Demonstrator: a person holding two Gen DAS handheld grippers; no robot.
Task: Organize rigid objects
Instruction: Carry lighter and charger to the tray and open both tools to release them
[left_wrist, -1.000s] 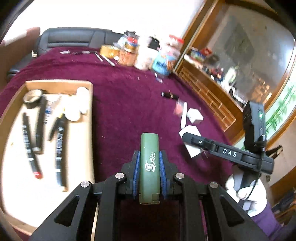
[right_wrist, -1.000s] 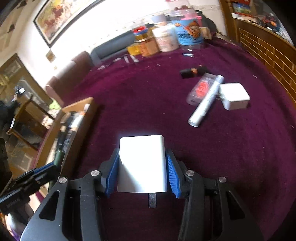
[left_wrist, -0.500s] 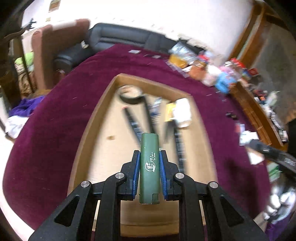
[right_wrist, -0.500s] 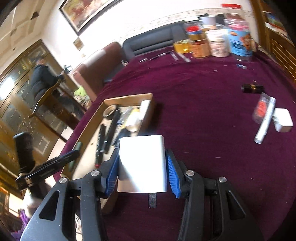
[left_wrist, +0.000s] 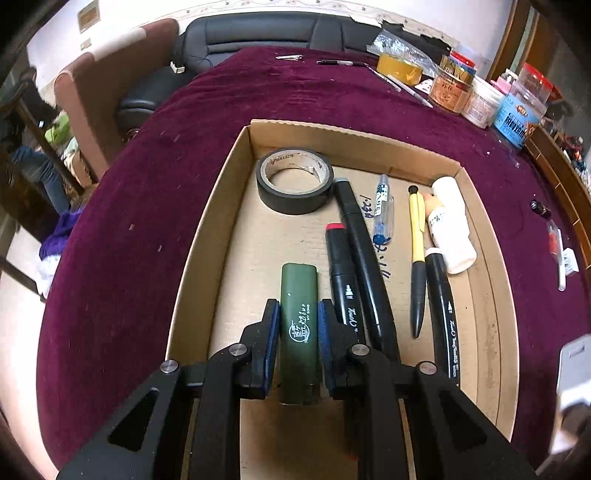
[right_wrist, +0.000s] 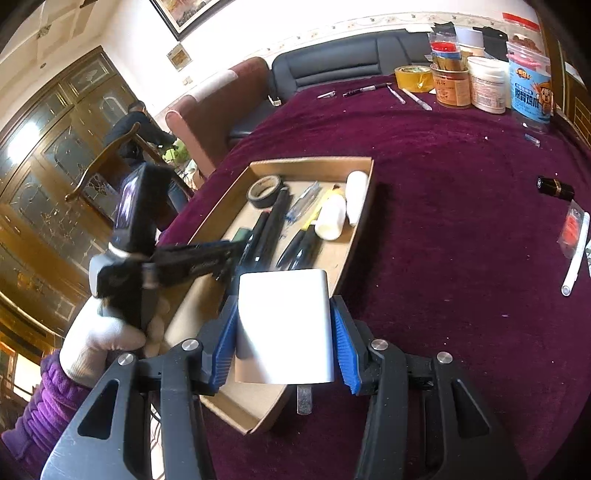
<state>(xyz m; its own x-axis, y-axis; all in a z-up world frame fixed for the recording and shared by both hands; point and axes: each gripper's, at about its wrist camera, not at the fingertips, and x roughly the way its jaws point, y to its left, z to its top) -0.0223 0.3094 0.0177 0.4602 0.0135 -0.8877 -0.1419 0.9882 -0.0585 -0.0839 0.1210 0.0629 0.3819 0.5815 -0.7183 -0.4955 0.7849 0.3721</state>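
The left tool (left_wrist: 298, 328) has the green case (left_wrist: 298, 317) between its blue pads; its jaws have just been easing apart, and a thin gap shows on each side, so the pads no longer press it. The case sits over the cardboard tray (left_wrist: 207, 236), beside the black markers (left_wrist: 354, 258) to the tool's right. Past the tips lie a roll of black tape (left_wrist: 294, 181), a blue pen (left_wrist: 381, 210), a yellow pen (left_wrist: 417, 254) and a white bottle (left_wrist: 450, 229), all inside the tray.

The right tool (right_wrist: 283, 332) is clamped on a white charger block (right_wrist: 284, 325), a metal prong (right_wrist: 303, 400) showing below it, above the near corner of the tray. Only this view shows the gloved hand (right_wrist: 99, 339) and purple sleeve (right_wrist: 40, 406) carrying the left tool, to the left. It also shows, well off to the right on the purple surface (right_wrist: 443, 184), a white pen (right_wrist: 576, 258), a small red packet (right_wrist: 571, 229) and a dark tube (right_wrist: 554, 188).

Farthest away, both views take in jars (left_wrist: 450, 90) and a yellow tape roll (left_wrist: 400, 68) at the far edge.
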